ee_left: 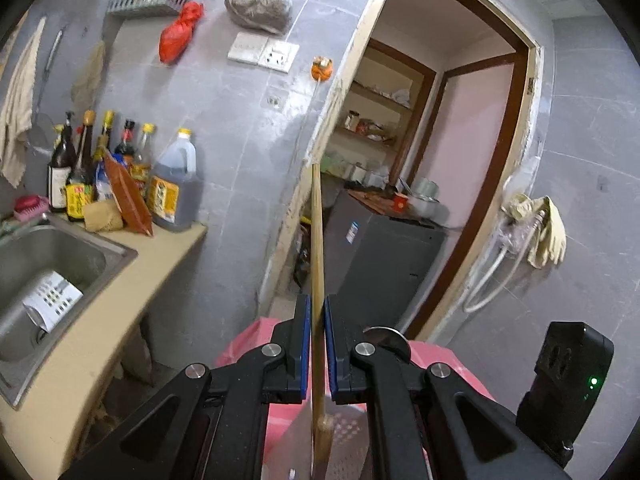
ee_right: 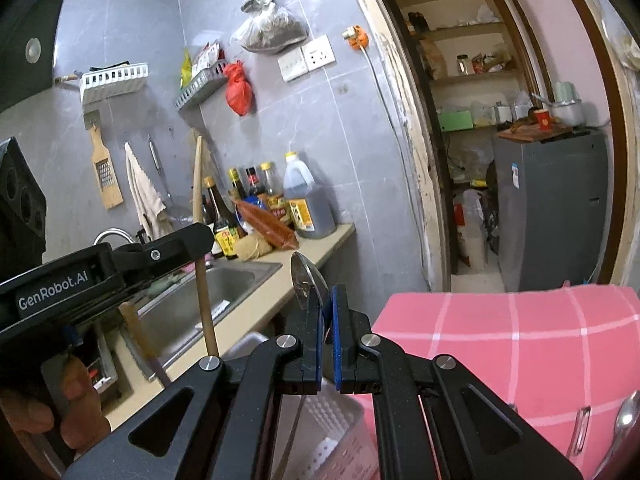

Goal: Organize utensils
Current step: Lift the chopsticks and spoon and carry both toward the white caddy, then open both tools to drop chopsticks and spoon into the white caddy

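Left wrist view: the left gripper sits at lower centre, its blue pads closed against a wooden chopstick that runs upright through the middle of the frame. Below the fingers lies a pale perforated utensil basket on pink cloth; the lower end of the chopstick is inside it. At lower left, a steel sink contains a white perforated holder lying on its side. Sauce bottles stand on the table behind the sink.

Right wrist view: the right gripper at lower centre is closed to a narrow gap on a metal spoon, whose bowl points up and whose handle passes down toward the utensil basket beneath. At left, the left gripper grips the chopstick vertically. A pink checked cloth fills the lower right, with two more spoons lying on it at the frame edge.
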